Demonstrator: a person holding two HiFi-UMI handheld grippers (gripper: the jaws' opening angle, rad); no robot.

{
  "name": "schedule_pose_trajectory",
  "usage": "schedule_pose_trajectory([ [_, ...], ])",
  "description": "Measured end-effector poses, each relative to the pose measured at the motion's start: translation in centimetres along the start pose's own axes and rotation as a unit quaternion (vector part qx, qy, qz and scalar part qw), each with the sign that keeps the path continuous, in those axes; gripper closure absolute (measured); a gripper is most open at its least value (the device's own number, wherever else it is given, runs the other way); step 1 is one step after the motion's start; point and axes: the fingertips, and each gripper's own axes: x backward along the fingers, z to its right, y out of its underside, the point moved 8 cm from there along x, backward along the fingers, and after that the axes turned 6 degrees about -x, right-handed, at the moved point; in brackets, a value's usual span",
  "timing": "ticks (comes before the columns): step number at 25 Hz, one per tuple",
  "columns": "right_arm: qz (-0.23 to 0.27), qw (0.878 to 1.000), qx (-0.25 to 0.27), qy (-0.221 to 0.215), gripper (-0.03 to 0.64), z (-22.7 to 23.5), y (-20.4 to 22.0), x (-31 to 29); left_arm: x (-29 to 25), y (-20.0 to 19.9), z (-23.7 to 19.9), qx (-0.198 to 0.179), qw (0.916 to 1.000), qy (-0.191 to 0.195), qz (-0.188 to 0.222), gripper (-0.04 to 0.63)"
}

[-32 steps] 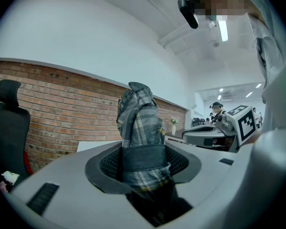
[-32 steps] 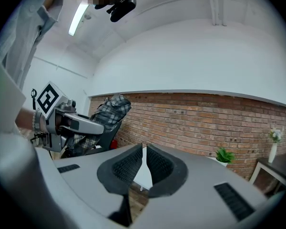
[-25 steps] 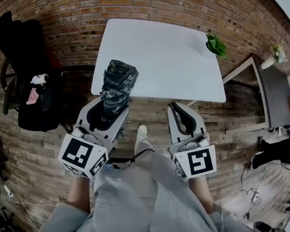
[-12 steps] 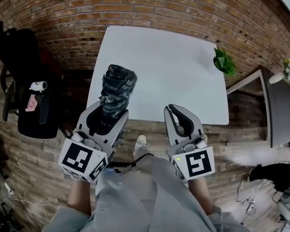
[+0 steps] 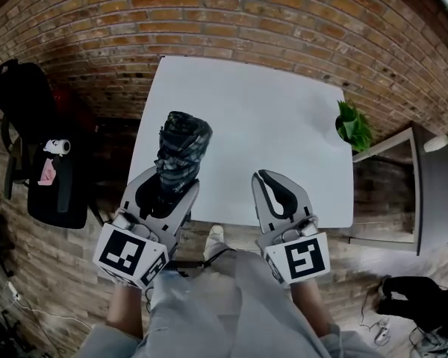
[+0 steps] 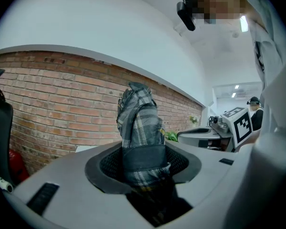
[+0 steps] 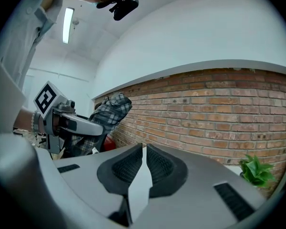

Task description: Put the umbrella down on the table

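Note:
A folded grey plaid umbrella (image 5: 181,150) stands up out of my left gripper (image 5: 168,183), which is shut on its lower part. In the left gripper view the umbrella (image 6: 139,128) fills the gap between the black pads. Its top hangs over the near left part of the white table (image 5: 254,118). My right gripper (image 5: 278,191) is beside it, over the table's near edge, shut with nothing between its pads. The right gripper view shows those pads (image 7: 128,168) nearly touching, and the umbrella (image 7: 108,109) in the left gripper (image 7: 69,123) off to the left.
A small green potted plant (image 5: 353,126) stands at the table's right edge. A black chair (image 5: 41,155) with things on it is to the left. Behind the table is a brick wall (image 7: 214,113). A dark desk (image 5: 437,192) is at the far right.
Both grippers have moved forward to the table together, the umbrella still in the left one. The table now lies under the gripper tips instead of ahead of them.

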Motion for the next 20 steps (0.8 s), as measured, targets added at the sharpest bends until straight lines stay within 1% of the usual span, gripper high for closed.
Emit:
schedule_pose_trajectory([
  [5,0.004,1.000,-0.005,0.001,0.560,2.8,-0.4,-1.3,-2.7,-0.5,-0.3,0.005,1.0000,-0.005,-0.004,0.370],
  [7,-0.002,1.000,-0.004,0.001,0.560,3.5,-0.2,-1.6,-3.4,-0.6,-0.4,0.004,1.0000,-0.007,-0.006,0.368],
  [20,-0.003,1.000,-0.008,0.000,0.560,4.9,-0.4,-2.0,-5.2,-0.9,-0.4,0.006,0.9998,-0.011,-0.018,0.370],
])
